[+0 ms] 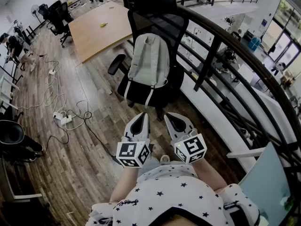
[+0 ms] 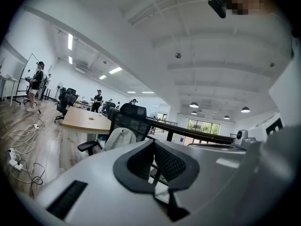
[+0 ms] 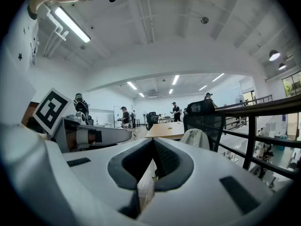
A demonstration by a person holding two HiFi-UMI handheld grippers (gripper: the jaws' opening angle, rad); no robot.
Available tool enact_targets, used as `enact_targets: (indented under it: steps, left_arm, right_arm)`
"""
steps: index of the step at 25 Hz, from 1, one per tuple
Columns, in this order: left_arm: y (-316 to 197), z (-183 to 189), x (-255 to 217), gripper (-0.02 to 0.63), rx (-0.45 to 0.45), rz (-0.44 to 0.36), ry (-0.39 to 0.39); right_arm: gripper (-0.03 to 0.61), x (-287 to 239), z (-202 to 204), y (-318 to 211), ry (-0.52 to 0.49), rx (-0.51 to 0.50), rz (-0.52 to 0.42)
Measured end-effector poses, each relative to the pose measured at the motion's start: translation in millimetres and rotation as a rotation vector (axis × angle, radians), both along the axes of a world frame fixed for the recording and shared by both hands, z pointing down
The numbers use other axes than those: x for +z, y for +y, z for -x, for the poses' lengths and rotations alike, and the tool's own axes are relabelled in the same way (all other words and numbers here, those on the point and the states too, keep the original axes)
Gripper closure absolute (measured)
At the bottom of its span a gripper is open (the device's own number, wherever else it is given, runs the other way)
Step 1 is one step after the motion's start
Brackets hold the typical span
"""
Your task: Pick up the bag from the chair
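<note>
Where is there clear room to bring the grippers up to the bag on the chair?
Bare wood floor runs from the left gripper and right gripper to the chair holding the bag. Cables and power strips crowd the floor at left; the railing hems the right.

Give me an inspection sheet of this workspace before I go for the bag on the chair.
Surface: wood-plank floor.
Job's things: light grey fabric backpack upright on the black mesh office chair, against its backrest.
Clutter: small yellow object on the light wooden table.
Tools: left tool and right tool shut, empty, short of the chair.
Cables: white power strips with cables left of the chair.
Surroundings: black metal railing right of the chair.
</note>
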State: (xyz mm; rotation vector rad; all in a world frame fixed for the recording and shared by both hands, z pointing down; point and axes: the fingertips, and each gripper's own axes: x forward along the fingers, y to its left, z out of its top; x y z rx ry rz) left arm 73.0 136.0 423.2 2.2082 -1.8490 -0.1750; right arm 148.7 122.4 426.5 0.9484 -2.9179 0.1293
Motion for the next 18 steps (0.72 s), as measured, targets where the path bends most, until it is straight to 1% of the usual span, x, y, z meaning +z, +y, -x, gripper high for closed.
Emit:
enact_targets:
  steps: [6,10,18]
  left_arm:
    - [10.9,7.4,-0.1,0.601,-0.015,0.005,0.004]
    - [12.9,5.0,3.1,0.601,-0.018,0.007,0.001]
    - [8.5,-0.8,4.2,0.601,-0.007,0.01,-0.013]
  right_arm:
    - [0.584,-6.1,4.1,7.4,-0.016,-0.001,-0.006]
    - [0.584,-3.4,5.5,10.7,-0.004,-0.012,-0.017]
    - [0.584,-1.1,-1.2,8.2,-0.024,-0.012,-0.004]
